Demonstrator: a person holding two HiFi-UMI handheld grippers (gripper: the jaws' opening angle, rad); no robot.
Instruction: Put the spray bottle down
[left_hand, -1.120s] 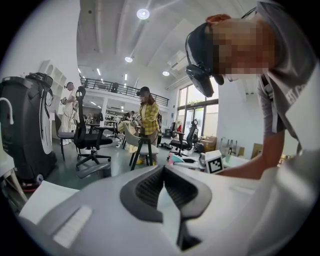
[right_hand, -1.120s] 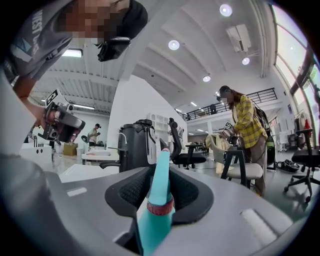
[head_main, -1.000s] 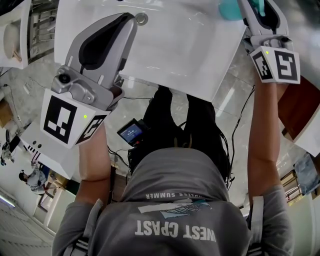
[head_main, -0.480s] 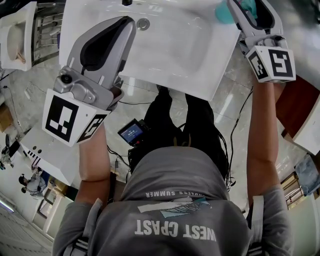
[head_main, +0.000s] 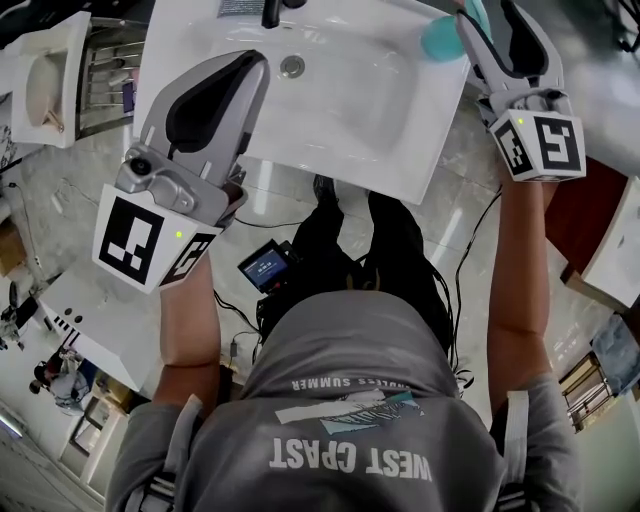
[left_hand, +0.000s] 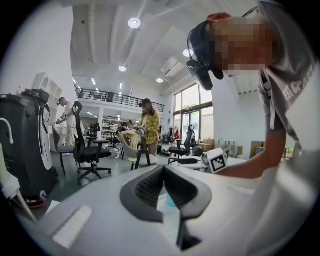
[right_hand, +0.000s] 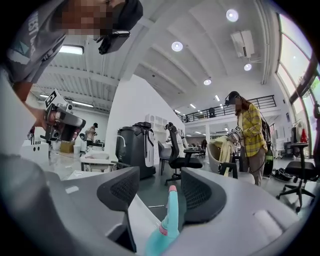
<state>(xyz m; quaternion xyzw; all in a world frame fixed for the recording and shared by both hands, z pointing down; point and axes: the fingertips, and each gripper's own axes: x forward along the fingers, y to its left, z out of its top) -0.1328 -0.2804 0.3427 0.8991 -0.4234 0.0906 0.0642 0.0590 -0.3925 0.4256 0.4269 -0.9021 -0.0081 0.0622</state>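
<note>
The teal spray bottle (head_main: 440, 38) stands on the right rim of the white sink (head_main: 400, 150). My right gripper (head_main: 490, 15) is over it and open. Its jaws have just been opening. In the right gripper view the bottle (right_hand: 169, 220) rises between the spread pads of the right gripper (right_hand: 160, 180), pink tip up, close to the right pad but not squeezed. My left gripper (head_main: 250, 65) hovers over the basin's left part with its jaws shut and empty. Seen from the left gripper view, the left gripper (left_hand: 163, 169) has its tips together, and a bit of teal shows below them.
A faucet (head_main: 275, 10) and a drain (head_main: 292, 66) mark the basin's far side. A second white basin (head_main: 40, 80) stands at the left, and wooden furniture (head_main: 590, 210) at the right. A small screen device (head_main: 265, 268) and cables hang at my waist. People and office chairs stand beyond.
The right gripper's jaws have spread apart off the teal bottle. Both grippers have lifted a little, and more of the sink's far side now shows.
</note>
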